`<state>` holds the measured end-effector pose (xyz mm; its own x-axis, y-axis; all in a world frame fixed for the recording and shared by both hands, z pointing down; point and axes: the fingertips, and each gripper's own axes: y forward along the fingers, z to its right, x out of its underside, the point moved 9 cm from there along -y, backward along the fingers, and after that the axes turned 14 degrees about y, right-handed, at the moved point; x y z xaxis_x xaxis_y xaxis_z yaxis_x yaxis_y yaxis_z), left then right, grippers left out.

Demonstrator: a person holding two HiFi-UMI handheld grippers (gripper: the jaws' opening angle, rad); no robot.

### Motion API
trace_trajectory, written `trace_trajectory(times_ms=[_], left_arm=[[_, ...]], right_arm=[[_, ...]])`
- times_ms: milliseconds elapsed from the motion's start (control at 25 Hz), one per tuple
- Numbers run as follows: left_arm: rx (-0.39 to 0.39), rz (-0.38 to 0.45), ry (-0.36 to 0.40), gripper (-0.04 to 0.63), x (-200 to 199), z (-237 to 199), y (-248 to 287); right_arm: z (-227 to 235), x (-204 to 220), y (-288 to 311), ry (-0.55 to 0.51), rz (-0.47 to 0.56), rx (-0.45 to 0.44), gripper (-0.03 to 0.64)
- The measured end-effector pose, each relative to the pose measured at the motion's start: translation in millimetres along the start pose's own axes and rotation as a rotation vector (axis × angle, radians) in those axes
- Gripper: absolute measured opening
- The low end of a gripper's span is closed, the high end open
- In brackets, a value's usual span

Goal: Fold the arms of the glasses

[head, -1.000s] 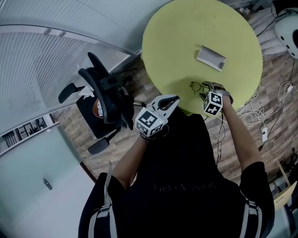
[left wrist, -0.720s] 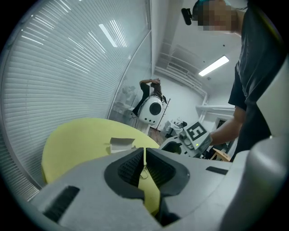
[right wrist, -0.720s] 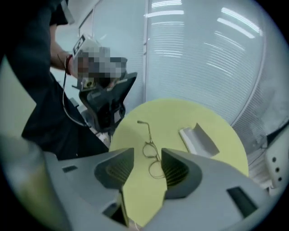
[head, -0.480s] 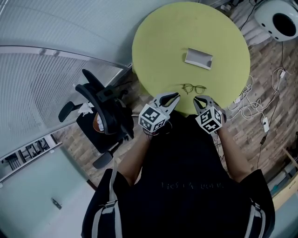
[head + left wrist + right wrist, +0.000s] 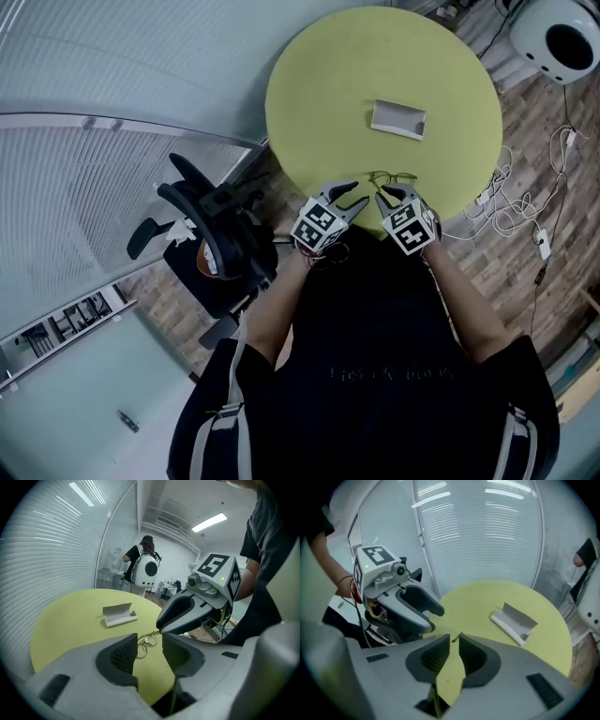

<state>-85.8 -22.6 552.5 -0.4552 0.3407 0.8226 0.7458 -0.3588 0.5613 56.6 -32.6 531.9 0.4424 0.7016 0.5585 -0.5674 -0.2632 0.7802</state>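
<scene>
Yellow table [image 5: 328,84] — left gripper [image 5: 356,194] tilted down, jaws just opened, empty; right gripper [image 5: 387,194] just closed on glasses [image 5: 394,177].

The round yellow-green worktop [image 5: 319,94] carries two things. An open pale case [image 5: 398,119] lies near its centre. Thin-framed glasses [image 5: 392,178] are at its 6 o'clock edge; whether they rest on the surface or hang just above it cannot be told.

Not much to read here tbh. The black shirt [image 5: 389,373] has a faint line of print across the chest, too blurry to make out. The cubes on the left gripper [image 5: 354,196] and right gripper [image 5: 386,194] only carry black-and-white square marker patterns.
</scene>
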Motion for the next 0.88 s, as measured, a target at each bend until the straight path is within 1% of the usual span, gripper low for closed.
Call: trace_trajectory(times_ms=[80, 200, 320, 400, 480, 600, 760, 880], left_arm=[[0.0, 0.015, -0.011, 0.161, -2, 0, -1], [-0.005, 0.037, -0.03, 0.16, -2, 0, -4], [0.005, 0.029, -0.033, 0.16, 1, -1, -4], [0.013, 0.03, -0.041, 0.129, 2, -1, -5], [0.012, 0.038, -0.05, 0.091, 2, -1, -7], [0.012, 0.057, -0.053, 0.044, 0, 0, -6], [0.03, 0.061, -0.048, 0.032, -2, 3, -3], [0.02, 0.039, -0.042, 0.025, -1, 5, -3]], right_arm=[[3, -1, 5, 0.035, -0.012, -0.014, 0.041], [8, -2, 11, 0.053, -0.012, -0.021, 0.04], [11, 2, 13, 0.139, -0.021, -0.066, 0.04], [14, 4, 13, 0.169, -0.016, -0.081, 0.04], [20, 7, 11, 0.188, -0.007, -0.08, 0.038], [36, 14, 7, 0.255, 0.009, -0.075, 0.038], [62, 27, 4, 0.356, 0.016, -0.06, 0.038], [81, 33, 5, 0.406, 0.011, -0.033, 0.038]])
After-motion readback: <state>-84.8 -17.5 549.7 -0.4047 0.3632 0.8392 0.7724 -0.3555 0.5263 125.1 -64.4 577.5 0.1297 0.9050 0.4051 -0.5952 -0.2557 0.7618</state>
